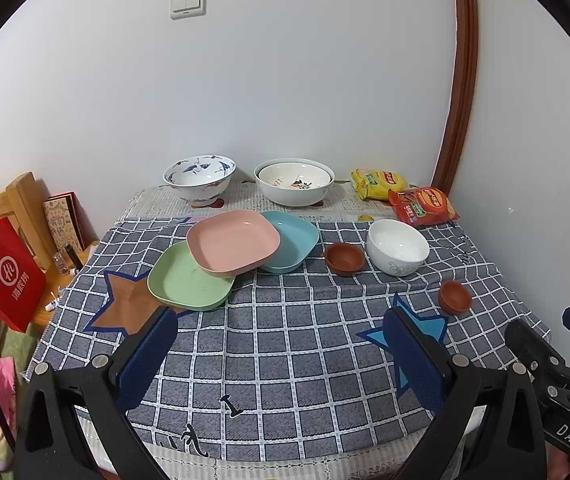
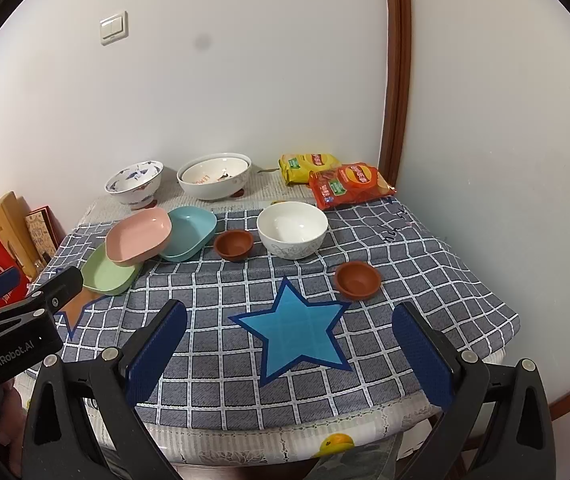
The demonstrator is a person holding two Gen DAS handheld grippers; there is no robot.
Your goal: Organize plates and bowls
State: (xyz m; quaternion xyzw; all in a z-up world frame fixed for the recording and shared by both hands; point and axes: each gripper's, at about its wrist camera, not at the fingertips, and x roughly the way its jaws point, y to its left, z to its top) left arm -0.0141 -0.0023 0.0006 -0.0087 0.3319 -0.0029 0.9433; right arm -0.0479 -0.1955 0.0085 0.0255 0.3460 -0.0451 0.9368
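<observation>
Your pink square plastic plate (image 1: 233, 243) rests tilted across the green square plate (image 1: 189, 280) and blue square plate (image 1: 291, 240) mid-tabletop (image 1: 285, 340), while your left tool (image 1: 281, 344) and right tool (image 2: 291, 344) both hover spread wide, empty.

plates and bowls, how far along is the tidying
Little looks done: the pink plate lies askew across the green plate and blue plate, not squared up. Both grippers, left and right, are open and empty. Two brown bowls and the white bowl stand scattered.
</observation>
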